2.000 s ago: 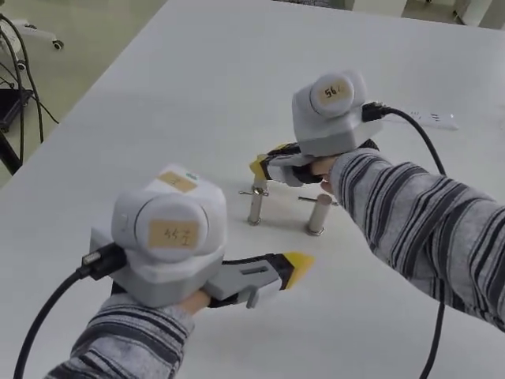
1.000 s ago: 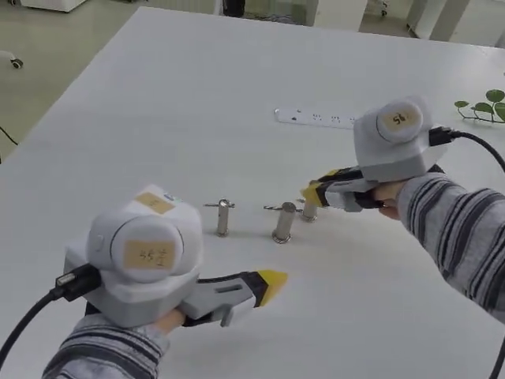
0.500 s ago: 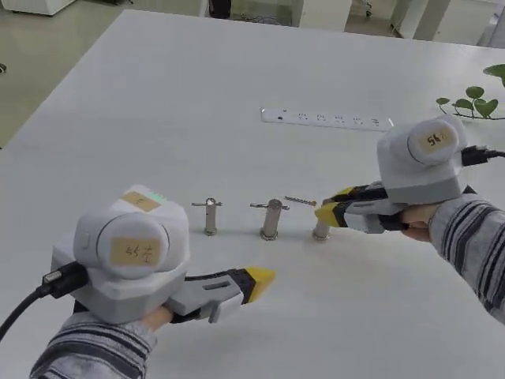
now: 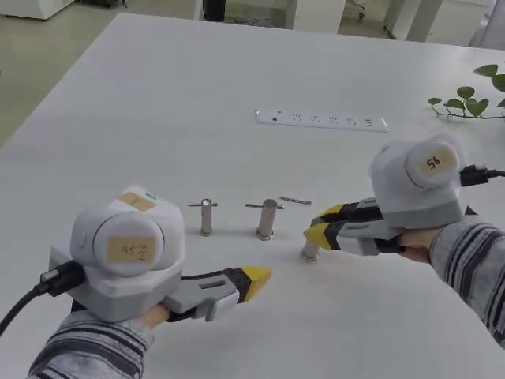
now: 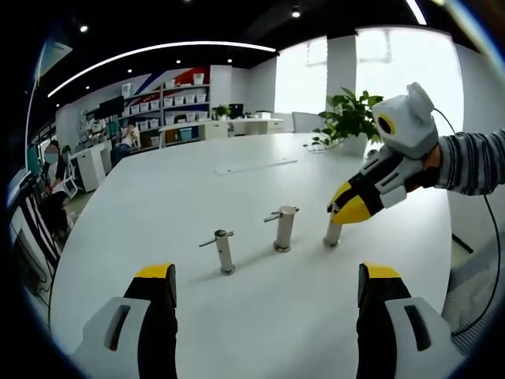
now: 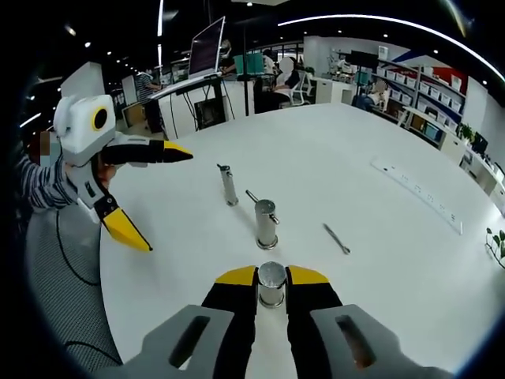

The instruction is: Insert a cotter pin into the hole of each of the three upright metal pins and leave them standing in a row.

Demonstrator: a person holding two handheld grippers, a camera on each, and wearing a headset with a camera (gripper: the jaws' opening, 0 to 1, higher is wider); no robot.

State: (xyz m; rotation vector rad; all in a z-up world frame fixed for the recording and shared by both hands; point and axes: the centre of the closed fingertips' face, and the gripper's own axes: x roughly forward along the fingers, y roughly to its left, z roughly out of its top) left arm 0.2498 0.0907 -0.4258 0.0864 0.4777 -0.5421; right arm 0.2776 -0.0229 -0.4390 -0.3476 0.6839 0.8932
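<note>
Three upright metal pins stand on the white table. The left pin [image 4: 206,217] and the middle pin [image 4: 266,219] each carry a cotter pin through the top. The third pin [image 4: 310,252] stands nearer to me, out of line, and my right gripper [image 4: 318,225] is shut on it; in the right gripper view the jaws flank that pin [image 6: 271,288] closely. A loose cotter pin [image 4: 295,200] lies flat behind the row, also seen as the loose cotter pin [image 6: 337,238]. My left gripper [image 4: 256,278] hovers open, short of the pins, with nothing between its jaws [image 5: 267,276].
A white power strip [image 4: 322,121] lies farther back on the table. A green plant sprig [image 4: 465,103] sits at the far right. The table's left edge [image 4: 47,103] drops to the floor. Black cables trail from both grippers.
The right gripper has drawn the third pin toward me, out of line with the other two. The left gripper has barely moved. The head camera has shifted.
</note>
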